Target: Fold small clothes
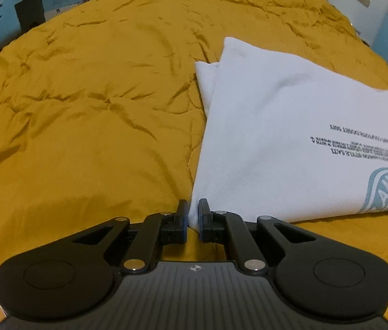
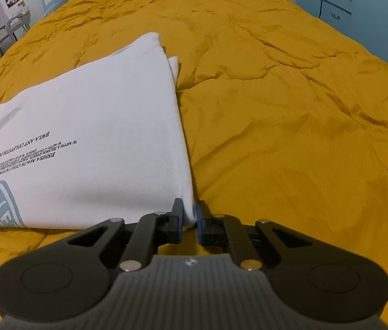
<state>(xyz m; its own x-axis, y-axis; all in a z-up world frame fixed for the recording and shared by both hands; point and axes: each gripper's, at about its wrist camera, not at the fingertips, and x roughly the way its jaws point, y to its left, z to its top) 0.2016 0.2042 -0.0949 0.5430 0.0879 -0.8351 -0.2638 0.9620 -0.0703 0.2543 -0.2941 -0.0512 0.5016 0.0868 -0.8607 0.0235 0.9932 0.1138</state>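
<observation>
A white T-shirt (image 1: 284,137) with black print and a pale blue emblem lies folded on the mustard bedspread (image 1: 84,104). My left gripper (image 1: 193,214) is shut on the shirt's near left corner. In the right wrist view the same shirt (image 2: 97,137) lies to the left, and my right gripper (image 2: 188,214) is shut on its near right corner. An under layer of the shirt sticks out at the far end (image 1: 205,79). Both held corners sit low, close to the bedspread.
The wrinkled mustard bedspread (image 2: 290,123) stretches far ahead and to both sides. Blue furniture and white walls (image 1: 386,13) stand past the bed's far edge. Blue drawers (image 2: 337,2) stand at the back right, a chair (image 2: 10,27) at the back left.
</observation>
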